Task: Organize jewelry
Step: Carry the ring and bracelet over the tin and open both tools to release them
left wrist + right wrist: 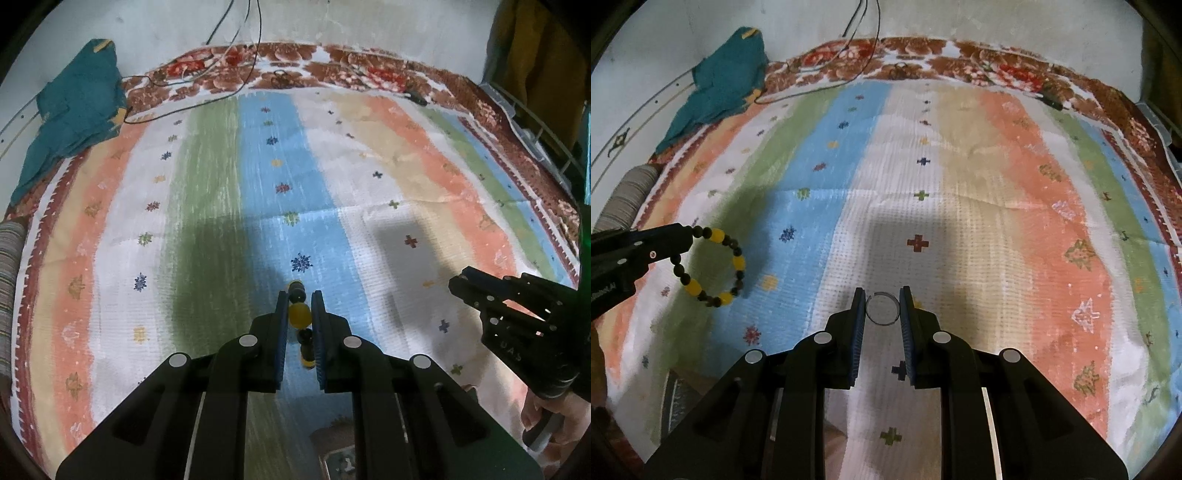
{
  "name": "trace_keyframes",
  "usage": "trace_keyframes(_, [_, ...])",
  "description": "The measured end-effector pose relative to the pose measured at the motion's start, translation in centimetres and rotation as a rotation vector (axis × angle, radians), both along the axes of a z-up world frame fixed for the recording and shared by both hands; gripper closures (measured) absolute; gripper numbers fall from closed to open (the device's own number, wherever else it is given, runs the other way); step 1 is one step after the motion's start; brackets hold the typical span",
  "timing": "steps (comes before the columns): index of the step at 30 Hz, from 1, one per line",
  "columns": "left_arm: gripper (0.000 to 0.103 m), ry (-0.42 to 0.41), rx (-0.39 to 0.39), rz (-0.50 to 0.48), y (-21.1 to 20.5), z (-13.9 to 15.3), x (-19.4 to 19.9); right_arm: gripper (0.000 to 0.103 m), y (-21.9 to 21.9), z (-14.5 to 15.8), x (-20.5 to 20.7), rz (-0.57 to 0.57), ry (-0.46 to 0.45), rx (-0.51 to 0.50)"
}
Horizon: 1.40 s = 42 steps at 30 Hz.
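Note:
A beaded bracelet (714, 266) of dark and yellow beads hangs as a loop from my left gripper (687, 236), above the striped bedspread (960, 166). In the left wrist view the left gripper (300, 301) is shut on that bracelet (299, 314), a big yellow bead pinched between the blue pads. My right gripper (882, 297) is shut on a thin silver open ring (882, 308), held upright between its pads above the white stripe. In the left wrist view the right gripper (458, 282) shows from the side at the right; the ring is hidden there.
A teal cloth (720, 85) lies at the far left corner of the bed. Thin cables (207, 85) trail over the floral border at the back. A striped bolster (624, 199) sits at the left edge. A person's hand (554, 417) grips the right tool's handle.

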<state>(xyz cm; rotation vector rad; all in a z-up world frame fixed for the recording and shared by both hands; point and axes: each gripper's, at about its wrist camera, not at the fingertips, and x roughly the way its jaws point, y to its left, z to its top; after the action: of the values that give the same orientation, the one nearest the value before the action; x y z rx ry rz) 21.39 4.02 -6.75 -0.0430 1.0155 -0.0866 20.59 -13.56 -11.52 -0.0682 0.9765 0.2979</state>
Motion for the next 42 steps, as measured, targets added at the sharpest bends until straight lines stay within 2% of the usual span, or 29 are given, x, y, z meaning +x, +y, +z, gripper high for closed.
trace_keyframes(6, [0.091, -0.057, -0.027, 0.002, -0.3, 2.4, -1.5, 0.084, -0.5, 1.5, -1.8, -0.008, -0.050, 0.013])
trace_keyframes(9, [0.091, -0.074, -0.045, -0.011, -0.8, 3.1, -2.4, 0.084, -0.9, 2.0, -2.3, -0.010, -0.046, 0.057])
trace_keyframes(13, [0.091, -0.096, -0.050, -0.032, -1.4, 3.9, -3.5, 0.084, -0.2, 3.3, -3.6, 0.001, -0.118, 0.013])
trace_keyframes(19, [0.091, -0.139, -0.056, -0.045, -1.9, 5.4, -5.3, 0.084, 0.3, 4.4, -5.3, 0.031, -0.147, 0.032])
trace_keyframes(31, [0.091, -0.190, -0.089, -0.079, -2.8, 7.3, -9.1, 0.084, 0.7, 5.6, -8.3, 0.081, -0.171, 0.067])
trace_keyframes(42, [0.091, -0.198, -0.094, -0.090, -3.0, 7.5, -11.3, 0.084, 1.7, 6.0, -10.7, 0.147, -0.177, 0.065])
